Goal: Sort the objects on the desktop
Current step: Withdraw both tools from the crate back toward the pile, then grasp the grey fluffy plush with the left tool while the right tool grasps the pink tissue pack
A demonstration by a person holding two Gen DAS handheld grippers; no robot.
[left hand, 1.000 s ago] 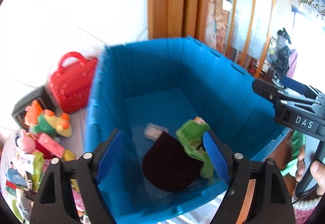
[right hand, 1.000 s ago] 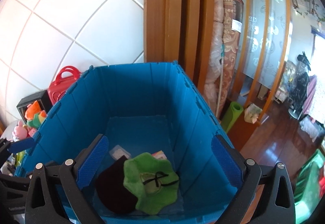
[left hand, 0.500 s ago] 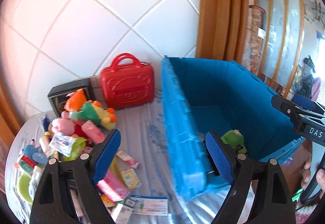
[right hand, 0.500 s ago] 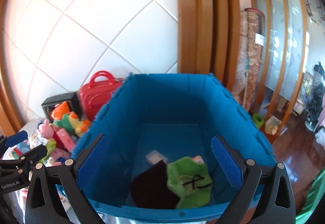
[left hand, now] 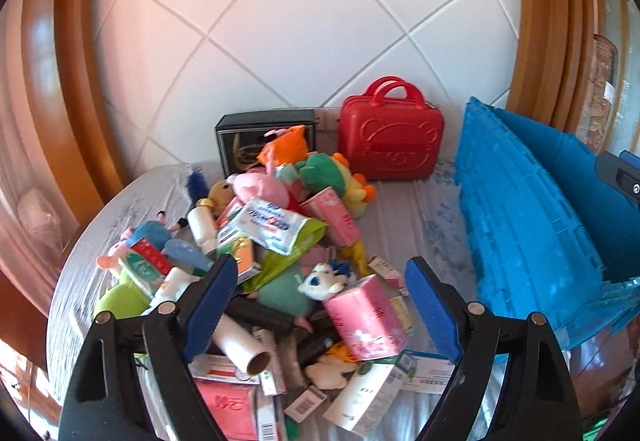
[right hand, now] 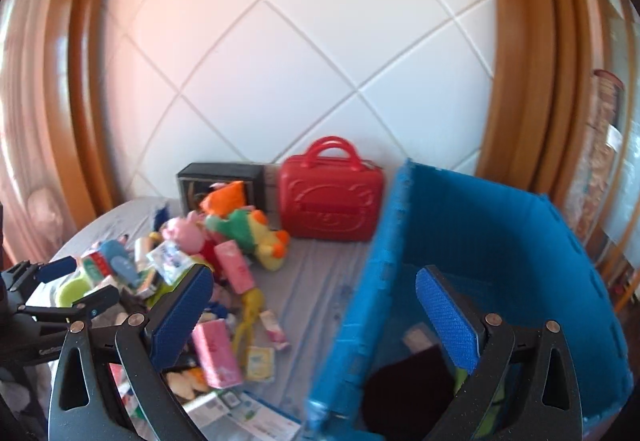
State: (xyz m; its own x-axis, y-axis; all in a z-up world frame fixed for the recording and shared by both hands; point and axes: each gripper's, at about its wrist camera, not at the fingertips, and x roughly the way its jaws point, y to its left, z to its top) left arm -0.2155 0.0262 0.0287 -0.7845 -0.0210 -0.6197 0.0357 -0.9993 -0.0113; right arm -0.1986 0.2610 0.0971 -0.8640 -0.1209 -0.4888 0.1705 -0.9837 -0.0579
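Left claw wide, empty, over toy pile; right claw wide, empty, astride blue bin wall.

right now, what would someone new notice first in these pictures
The jumbled pile of toys and boxes on the round table grabs the eye first, spread under the open left gripper. Next comes the big blue crate on the right, with something dark lying inside it beyond the open right gripper. A bright red case stands against the tiled wall behind the pile.
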